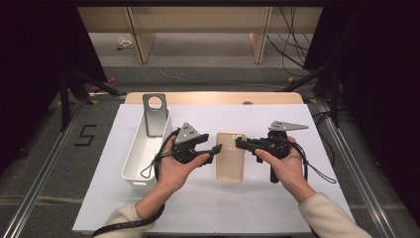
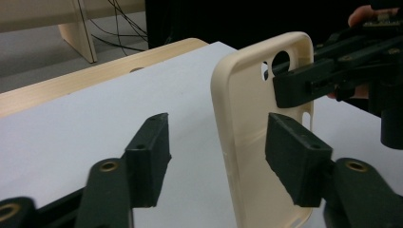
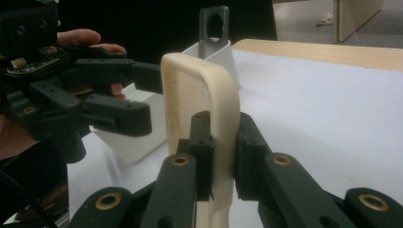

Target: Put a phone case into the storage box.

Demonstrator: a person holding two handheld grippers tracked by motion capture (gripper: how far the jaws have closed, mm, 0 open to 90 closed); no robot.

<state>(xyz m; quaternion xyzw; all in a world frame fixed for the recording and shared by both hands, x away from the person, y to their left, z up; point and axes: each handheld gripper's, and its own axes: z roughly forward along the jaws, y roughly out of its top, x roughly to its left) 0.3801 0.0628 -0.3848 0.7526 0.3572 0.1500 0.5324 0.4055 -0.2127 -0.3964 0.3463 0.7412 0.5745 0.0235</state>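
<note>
One cream phone case [image 1: 231, 156], two grippers

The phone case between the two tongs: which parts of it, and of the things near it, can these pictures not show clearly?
- Phone case, right gripper view: its lower end is cut off by the bottom edge, behind the right tongs.
- Phone case, left gripper view: one jaw of the left tongs covers part of its side wall.
- White bin, high view: the person's left hand hides part of its near rim.

You see a cream phone case [image 1: 230, 163], black grippers, a white bin [image 1: 143, 148] and a grey phone case [image 1: 155, 115].
</note>
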